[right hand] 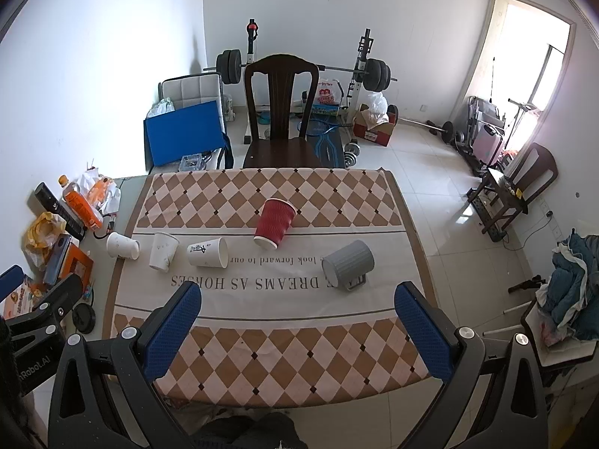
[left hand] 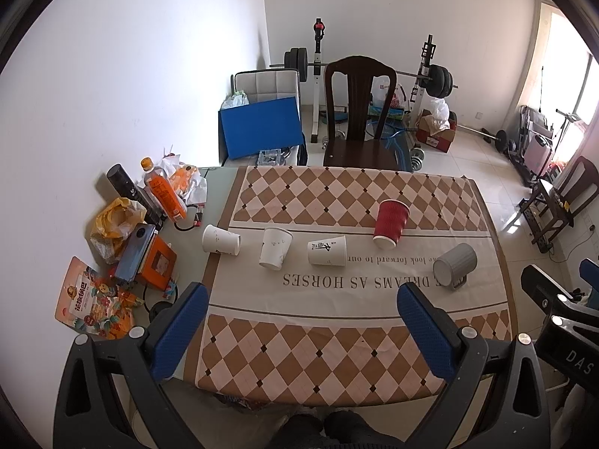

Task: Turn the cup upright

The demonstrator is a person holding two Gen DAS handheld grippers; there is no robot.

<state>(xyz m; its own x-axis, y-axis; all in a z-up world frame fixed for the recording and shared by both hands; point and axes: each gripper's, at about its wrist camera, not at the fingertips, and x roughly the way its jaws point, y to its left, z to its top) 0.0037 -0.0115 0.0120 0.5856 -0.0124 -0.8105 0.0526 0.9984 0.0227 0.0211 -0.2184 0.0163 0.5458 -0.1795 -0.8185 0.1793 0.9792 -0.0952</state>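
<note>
Both the left tongs (left hand: 301,312) and right tongs (right hand: 297,310) hang wide apart and hold nothing, hovering above the near edge of the tabletop (right hand: 262,366), likely to survey before choosing. Ahead lie five tipped cups: three white paper cups (left hand: 276,247) ahead-left, a red cup (right hand: 274,222) and a grey mug (right hand: 348,263) nearest the right tongs. Clutter (left hand: 123,239) far left seems clear of the path.

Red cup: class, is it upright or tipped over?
Tipped. The red cup lies on its side on the tablecloth, white rim facing the camera.
</note>
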